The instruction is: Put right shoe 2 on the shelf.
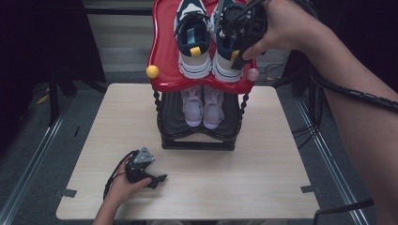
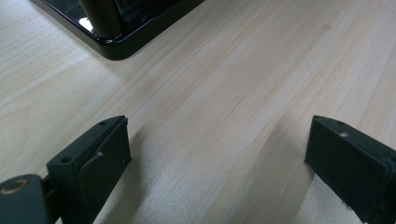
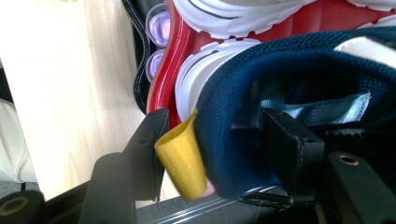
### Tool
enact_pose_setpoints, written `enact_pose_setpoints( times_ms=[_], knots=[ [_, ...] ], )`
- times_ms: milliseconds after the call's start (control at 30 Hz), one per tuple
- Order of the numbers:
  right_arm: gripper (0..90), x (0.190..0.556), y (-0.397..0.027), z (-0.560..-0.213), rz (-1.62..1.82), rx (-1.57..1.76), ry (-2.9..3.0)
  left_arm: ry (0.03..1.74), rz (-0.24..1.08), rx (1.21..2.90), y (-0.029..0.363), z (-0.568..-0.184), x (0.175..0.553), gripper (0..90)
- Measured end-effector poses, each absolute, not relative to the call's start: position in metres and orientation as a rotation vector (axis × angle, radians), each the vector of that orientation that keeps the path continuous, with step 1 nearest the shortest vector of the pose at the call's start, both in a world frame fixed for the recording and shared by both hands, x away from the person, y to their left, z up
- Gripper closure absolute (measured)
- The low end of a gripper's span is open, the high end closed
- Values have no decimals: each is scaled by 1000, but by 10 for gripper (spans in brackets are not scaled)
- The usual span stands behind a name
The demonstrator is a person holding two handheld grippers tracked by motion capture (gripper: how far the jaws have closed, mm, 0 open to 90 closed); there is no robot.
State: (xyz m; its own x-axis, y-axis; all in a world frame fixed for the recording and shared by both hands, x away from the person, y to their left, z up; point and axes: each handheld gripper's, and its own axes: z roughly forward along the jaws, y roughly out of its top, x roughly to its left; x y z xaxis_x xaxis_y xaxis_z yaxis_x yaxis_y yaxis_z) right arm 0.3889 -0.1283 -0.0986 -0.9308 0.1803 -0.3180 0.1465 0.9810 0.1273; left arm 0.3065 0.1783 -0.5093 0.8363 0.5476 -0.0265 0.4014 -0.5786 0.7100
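Placing step: right gripper (image 3: 215,149) straddles the navy shoe's (image 1: 228,47) heel, jaws released; next, withdraw. Left gripper (image 2: 217,154) rests on the surface (image 2: 210,84), jaws released.

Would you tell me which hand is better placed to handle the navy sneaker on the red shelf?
Right: the right gripper already straddles the navy sneaker heel; the left gripper rests on the table.

Top shelf (image 1: 165,65) is showing glossy red, with a yellow knob (image 1: 152,71) and a pink knob (image 1: 253,74). The sneakers (image 1: 193,37) are wearing navy and white with yellow heel tabs (image 3: 182,161). Lower pair (image 1: 202,105) is looking pale lilac. Table (image 1: 263,159) is showing light woodgrain.
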Motion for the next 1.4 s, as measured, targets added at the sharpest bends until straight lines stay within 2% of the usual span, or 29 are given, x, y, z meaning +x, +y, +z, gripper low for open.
enact_pose_setpoints(
  times_ms=[933, 1400],
  knots=[
    [301, 365, -157, -81, 201, 343, 2782, 680, 247, 2261, 179, -509, 308, 60],
    [294, 353, -191, -98, 234, 408, 2797, 680, 249, 2265, 179, -509, 308, 60]
  ],
)
